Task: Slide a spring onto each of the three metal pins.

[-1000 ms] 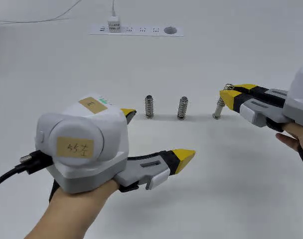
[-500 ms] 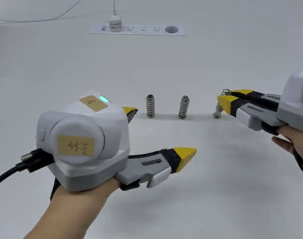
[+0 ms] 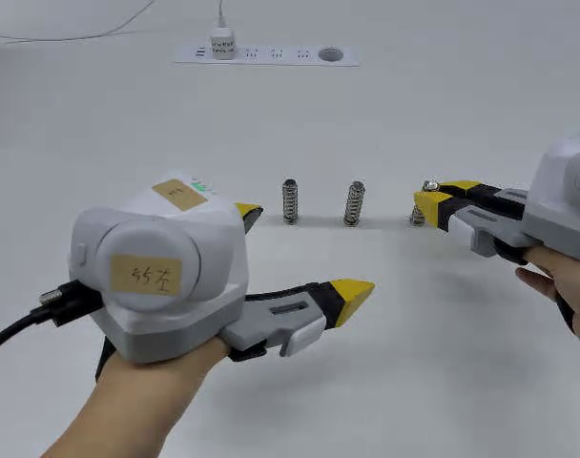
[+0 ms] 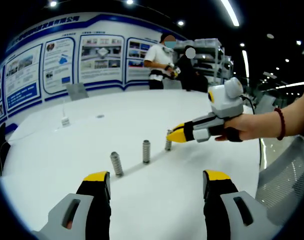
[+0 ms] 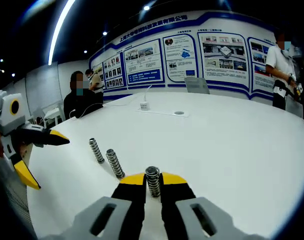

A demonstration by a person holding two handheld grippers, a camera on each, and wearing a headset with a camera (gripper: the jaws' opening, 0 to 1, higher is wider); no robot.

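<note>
Three springs stand in a row on the white table (image 3: 385,382), each on a metal pin. The left spring (image 3: 290,201) and middle spring (image 3: 354,203) stand upright and free. My right gripper (image 3: 428,202) comes in from the right, shut on the right spring (image 3: 417,218). In the right gripper view the yellow-tipped jaws (image 5: 152,181) pinch that spring (image 5: 152,176), with the other two springs (image 5: 115,163) (image 5: 96,150) beyond. My left gripper (image 3: 300,253) hangs open in front of the row, holding nothing. The left gripper view shows its own jaws (image 4: 157,177) wide apart below the springs (image 4: 146,151).
A white power strip (image 3: 266,55) with a plug (image 3: 220,43) and a cable lies at the table's far edge. People (image 4: 162,60) stand beyond the table, and a person (image 5: 79,97) sits at its far side. A mesh chair (image 4: 287,180) is at the table's right.
My right gripper has sunk lower with the right spring, which stood tilted and taller before and now sits shorter and closer to the table. The left gripper has stayed put.
</note>
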